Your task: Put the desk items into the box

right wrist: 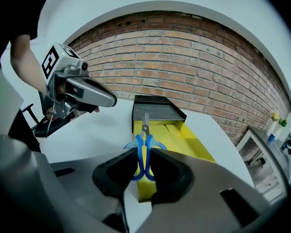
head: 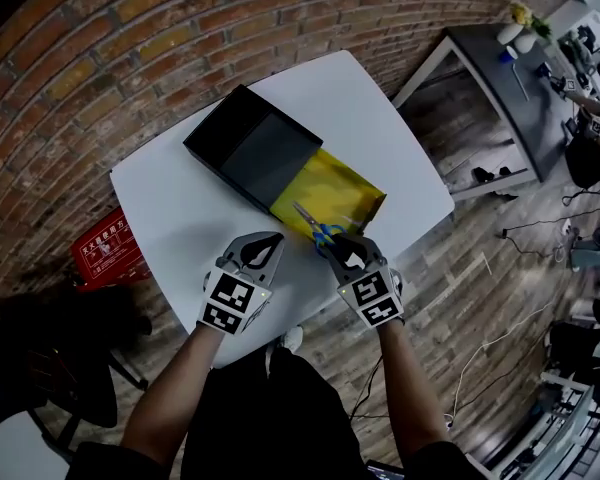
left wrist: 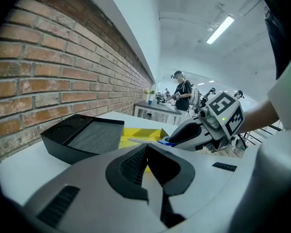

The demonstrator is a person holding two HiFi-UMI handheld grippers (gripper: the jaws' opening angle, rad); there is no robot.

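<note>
Lies across a white table [head: 180, 208]: open box [head: 345, 180], black half toward the brick wall [head: 100, 48], yellow half nearer. Hangs at the yellow end — right gripper [head: 344, 251] pinching blue-handled scissors [head: 317, 227] by the loops, blades pointing over the box. Sits just beside — left gripper [head: 262, 241], pressed together, empty.

I hold both grippers side by side, left forearm [head: 170, 388] and right forearm [head: 405, 388] bare and stretched forward. My left gripper [head: 263, 240] has its jaws pressed together, nothing between them. My right gripper [head: 338, 246] is clamped on the blue handles of the scissors [right wrist: 144, 144], blades pointing away from me.
</note>
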